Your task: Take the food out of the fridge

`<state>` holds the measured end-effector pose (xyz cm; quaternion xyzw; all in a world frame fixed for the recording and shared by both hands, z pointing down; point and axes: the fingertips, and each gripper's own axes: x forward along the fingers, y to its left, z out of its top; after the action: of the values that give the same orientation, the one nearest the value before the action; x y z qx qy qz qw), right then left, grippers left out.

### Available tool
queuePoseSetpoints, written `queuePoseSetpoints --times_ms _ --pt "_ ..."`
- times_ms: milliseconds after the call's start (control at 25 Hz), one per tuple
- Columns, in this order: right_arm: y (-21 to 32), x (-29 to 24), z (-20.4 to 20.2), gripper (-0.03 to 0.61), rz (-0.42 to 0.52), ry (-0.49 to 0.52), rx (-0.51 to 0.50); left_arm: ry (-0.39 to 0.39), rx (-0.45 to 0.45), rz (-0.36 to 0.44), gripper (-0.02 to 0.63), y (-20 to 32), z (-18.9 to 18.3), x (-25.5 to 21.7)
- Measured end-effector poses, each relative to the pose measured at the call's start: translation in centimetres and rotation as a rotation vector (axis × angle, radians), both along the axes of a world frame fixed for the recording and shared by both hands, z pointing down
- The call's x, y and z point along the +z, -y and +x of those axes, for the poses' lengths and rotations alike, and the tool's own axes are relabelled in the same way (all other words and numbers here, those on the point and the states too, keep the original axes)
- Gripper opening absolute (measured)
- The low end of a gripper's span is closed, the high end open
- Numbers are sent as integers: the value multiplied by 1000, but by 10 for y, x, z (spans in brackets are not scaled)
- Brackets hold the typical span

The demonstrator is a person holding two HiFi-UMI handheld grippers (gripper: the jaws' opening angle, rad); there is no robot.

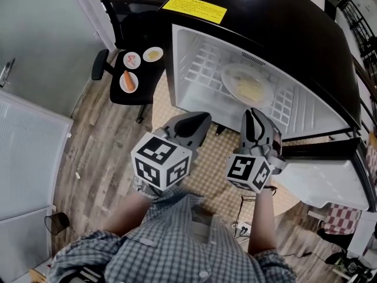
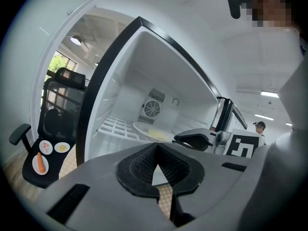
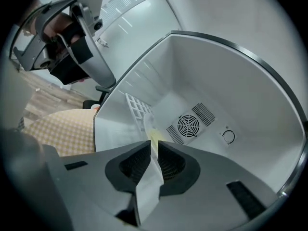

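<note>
Though near, plate (image 1: 247, 88) beyond gripper (image 1: 254, 115) (right)

Everything's looking bright and even here. The glossy black fridge top (image 1: 265, 10) is catching a white glare patch at 12 o'clock in the head view. The long ceiling strip lights (image 2: 269, 94) are glowing at 3 o'clock in the left gripper view. Both gripper views are bending hard and going black at the corners, and the foreground's going soft at 6 o'clock.

A yellow label (image 1: 194, 7) on top of the black fridge (image 1: 283, 34) carries dark print, too small to read.
</note>
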<state>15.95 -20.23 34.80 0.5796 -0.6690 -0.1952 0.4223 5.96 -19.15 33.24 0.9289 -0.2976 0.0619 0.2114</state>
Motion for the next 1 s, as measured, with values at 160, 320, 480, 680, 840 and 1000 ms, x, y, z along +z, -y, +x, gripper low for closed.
queuePoseSetpoints --times_ms 160,320,480,680,840,1000 --pt "10 10 -1 12 -39 -96 -2 -5 6 -6 6 5 -2 2" --pt "18 19 -1 14 -72 -163 3 -13 10 -22 6 9 -4 6" --pt "23 21 -1 14 -78 -201 9 -15 13 -32 6 12 -5 8" --pt "26 22 -6 20 -81 -227 3 -15 17 -32 6 13 -5 8" --pt "30 25 -8 64 -91 -232 -1 -18 20 -36 6 14 -5 9" --pt "33 24 -7 63 -87 -231 2 -22 21 -43 6 15 -4 10"
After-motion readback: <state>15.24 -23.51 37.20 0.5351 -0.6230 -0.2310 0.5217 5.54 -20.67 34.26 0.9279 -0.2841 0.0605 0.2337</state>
